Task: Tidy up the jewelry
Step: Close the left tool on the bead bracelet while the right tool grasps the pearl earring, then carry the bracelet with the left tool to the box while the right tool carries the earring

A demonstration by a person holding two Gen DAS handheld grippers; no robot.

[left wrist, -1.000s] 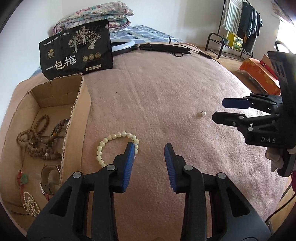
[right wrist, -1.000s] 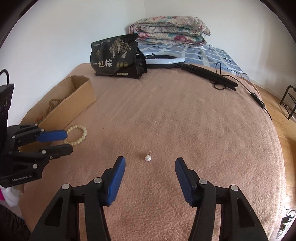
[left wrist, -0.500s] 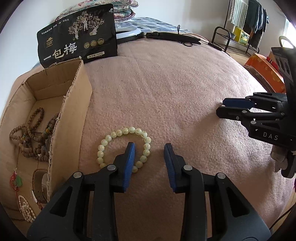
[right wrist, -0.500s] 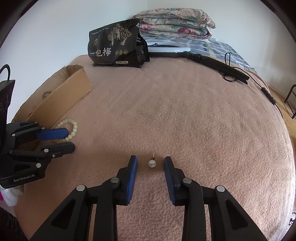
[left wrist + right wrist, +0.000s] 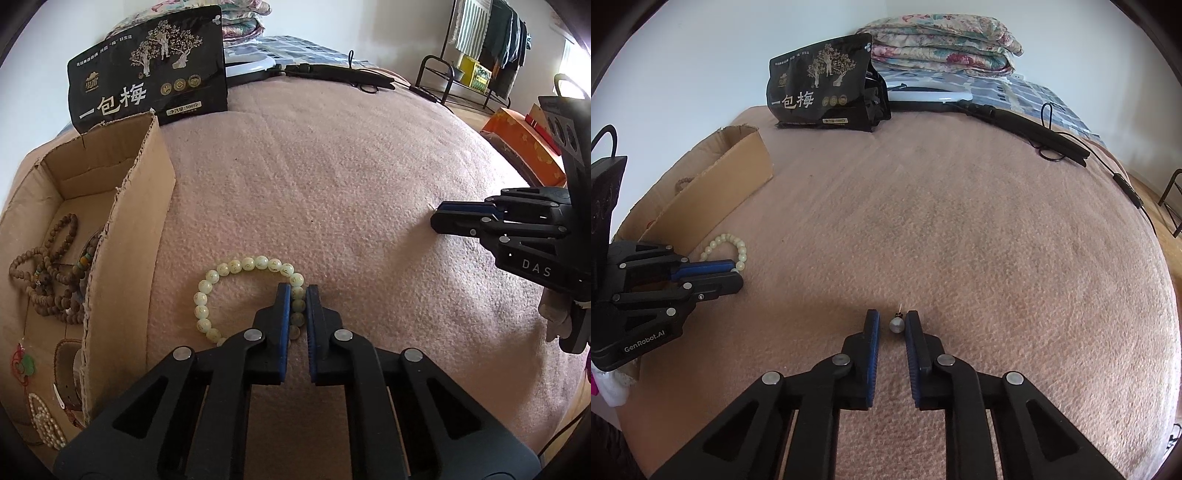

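A pale green bead bracelet lies on the pink blanket beside a cardboard box. My left gripper is shut on the bracelet's right side, with beads pinched between the blue pads. In the right wrist view, a small pearl earring with a thin post sits between the tips of my right gripper, which is shut on it. That view also has the left gripper at the left, on the bracelet. The right gripper appears at the right of the left wrist view, tips on the blanket.
The box holds wooden bead strings, a red and green pendant and a pearl bracelet. A black snack bag stands behind it. A ring light stand with cable and folded quilts lie at the back.
Both grippers sank toward the blanket and closed: the left one onto the bead bracelet, the right one around the pearl earring.
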